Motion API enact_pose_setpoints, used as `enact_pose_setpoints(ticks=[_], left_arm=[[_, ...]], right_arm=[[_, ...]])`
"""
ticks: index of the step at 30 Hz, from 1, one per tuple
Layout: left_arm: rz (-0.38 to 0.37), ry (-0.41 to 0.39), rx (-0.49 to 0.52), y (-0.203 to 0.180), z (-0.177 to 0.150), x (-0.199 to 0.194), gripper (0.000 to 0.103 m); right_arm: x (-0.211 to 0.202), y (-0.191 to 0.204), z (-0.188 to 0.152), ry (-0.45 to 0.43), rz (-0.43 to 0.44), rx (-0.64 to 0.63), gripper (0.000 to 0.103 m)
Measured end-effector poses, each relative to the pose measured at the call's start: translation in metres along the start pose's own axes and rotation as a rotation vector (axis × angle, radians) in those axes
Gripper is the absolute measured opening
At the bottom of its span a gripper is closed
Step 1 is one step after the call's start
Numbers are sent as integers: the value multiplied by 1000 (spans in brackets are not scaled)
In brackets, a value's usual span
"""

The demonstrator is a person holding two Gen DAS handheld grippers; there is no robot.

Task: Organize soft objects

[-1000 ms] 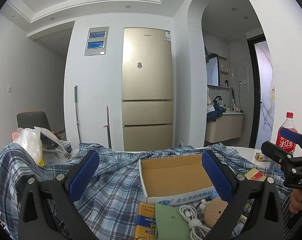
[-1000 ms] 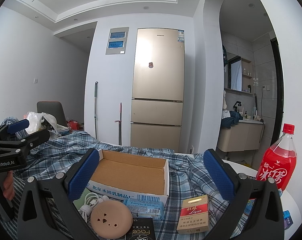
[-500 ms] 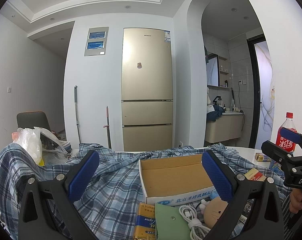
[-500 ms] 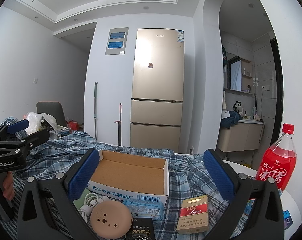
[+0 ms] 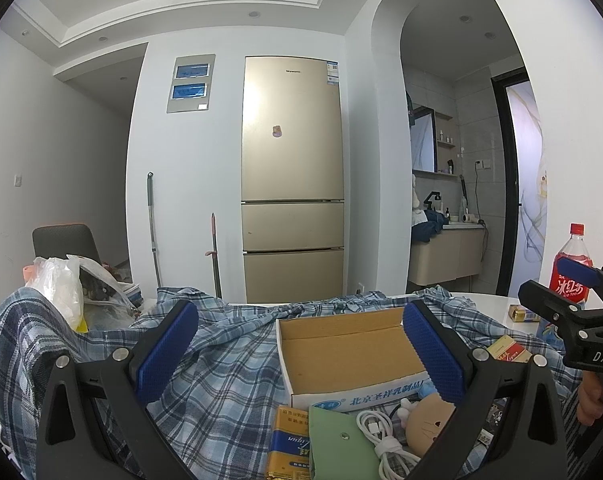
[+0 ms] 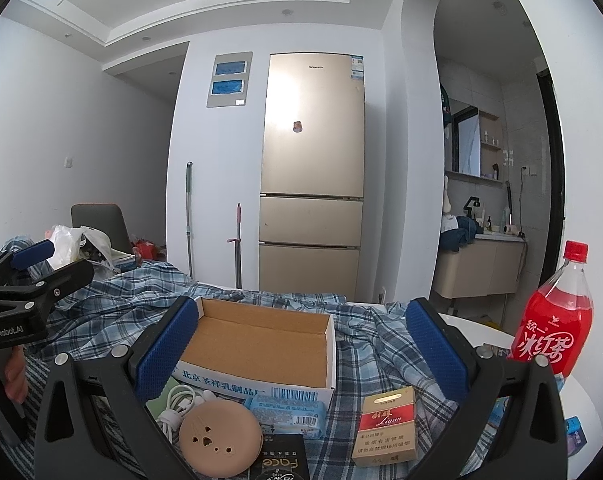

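We hold both the left hand-held gripper and right hand-held gripper wide open, empty, above the cardboard box; the worktop edge seems near the red bottle

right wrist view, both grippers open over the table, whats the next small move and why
Probably lower the right hand-held gripper onto the tan round plush lying just in front of the cardboard box. Its jaws are wide open and hold nothing, the box is empty, and the plush is the nearest soft thing.
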State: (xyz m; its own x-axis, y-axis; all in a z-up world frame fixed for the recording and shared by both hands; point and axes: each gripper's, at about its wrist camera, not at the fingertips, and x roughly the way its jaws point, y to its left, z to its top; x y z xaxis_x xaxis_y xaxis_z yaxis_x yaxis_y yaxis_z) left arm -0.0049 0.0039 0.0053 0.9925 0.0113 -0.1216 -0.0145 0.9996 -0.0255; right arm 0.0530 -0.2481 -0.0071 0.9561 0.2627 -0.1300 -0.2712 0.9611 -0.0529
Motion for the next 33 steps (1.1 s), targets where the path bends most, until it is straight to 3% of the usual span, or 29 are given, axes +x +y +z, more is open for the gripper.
enact_pose_setpoints(ticks=[19, 26, 29, 33], left_arm=[[-17, 26, 10, -3, -3, 3, 103], [-78, 38, -6, -1, 8, -3, 103], [-108, 92, -13, 2, 18, -3, 103], [-115, 196, -4, 5, 29, 0, 103]], right_arm=[[1, 0, 0, 1, -9, 23, 103], [-3, -2, 5, -22, -28, 33, 103], [1, -2, 16, 57, -20, 43, 103], [19, 1, 27, 256, 52, 64, 103]])
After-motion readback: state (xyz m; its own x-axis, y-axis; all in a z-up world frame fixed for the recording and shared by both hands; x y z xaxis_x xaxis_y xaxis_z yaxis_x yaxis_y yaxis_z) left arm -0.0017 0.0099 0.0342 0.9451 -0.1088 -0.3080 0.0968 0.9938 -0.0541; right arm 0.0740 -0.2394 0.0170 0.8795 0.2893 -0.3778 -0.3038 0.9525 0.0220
